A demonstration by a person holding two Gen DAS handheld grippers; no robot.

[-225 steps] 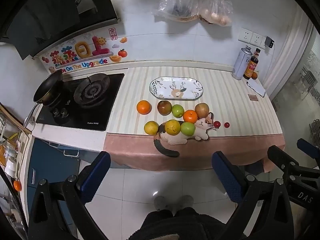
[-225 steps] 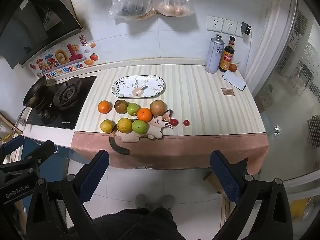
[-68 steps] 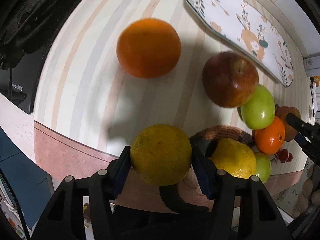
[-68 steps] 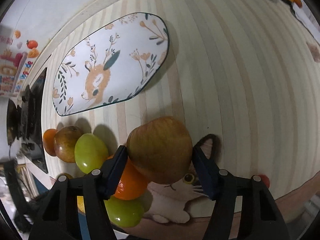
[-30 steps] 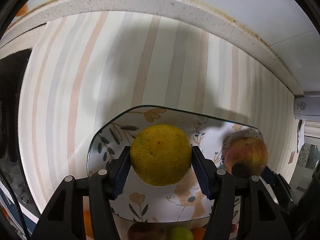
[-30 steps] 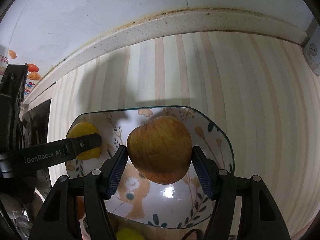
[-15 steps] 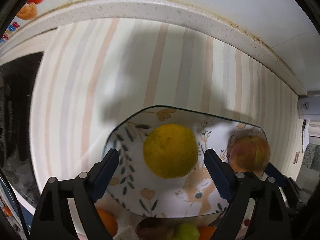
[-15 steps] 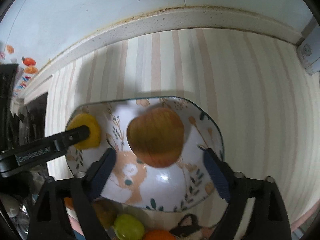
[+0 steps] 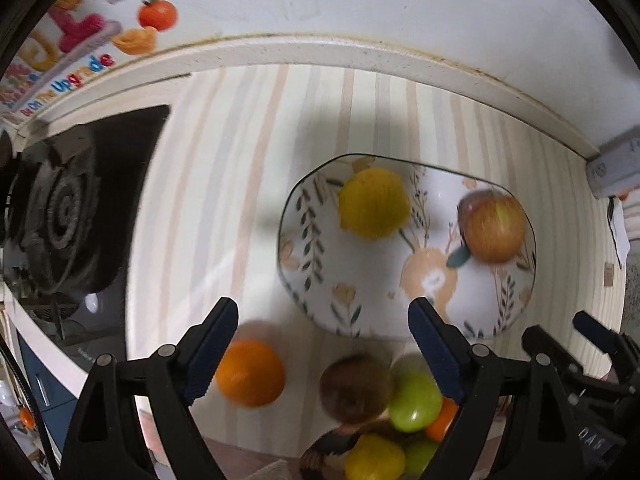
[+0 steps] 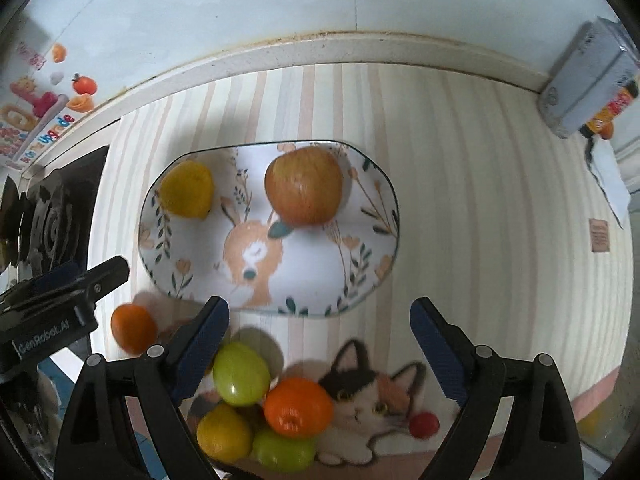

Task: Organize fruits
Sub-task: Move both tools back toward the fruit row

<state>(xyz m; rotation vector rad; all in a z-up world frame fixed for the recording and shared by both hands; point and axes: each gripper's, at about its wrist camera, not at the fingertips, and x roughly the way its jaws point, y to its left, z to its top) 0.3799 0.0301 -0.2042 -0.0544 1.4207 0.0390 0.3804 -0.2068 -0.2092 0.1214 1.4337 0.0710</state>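
The patterned oval plate [image 10: 360, 272] holds a yellow citrus [image 10: 187, 194] at its left and a red-yellow apple [image 10: 304, 192] near its middle; both show in the left wrist view, citrus [image 9: 374, 202] and apple [image 9: 494, 228], on the plate [image 9: 352, 312]. My left gripper [image 9: 324, 344] is open and empty, above the plate's near edge. My right gripper [image 10: 320, 340] is open and empty, also pulled back from the plate. Loose fruit lies in front: an orange [image 9: 250, 372], a brown apple [image 9: 354, 388], green apples [image 10: 240, 372], an orange [image 10: 298, 406] and a yellow citrus [image 10: 218, 432].
A black gas hob [image 9: 68, 208] lies to the left. A grey can [image 10: 580, 88] and a sauce bottle [image 10: 612, 110] stand at the back right by the wall. A small red tomato [image 10: 424, 424] lies on the cat-print cloth [image 10: 372, 396].
Both grippers have opened, left the yellow citrus and the apple on the plate, and drawn back toward me and upward, so the loose fruit comes into view.
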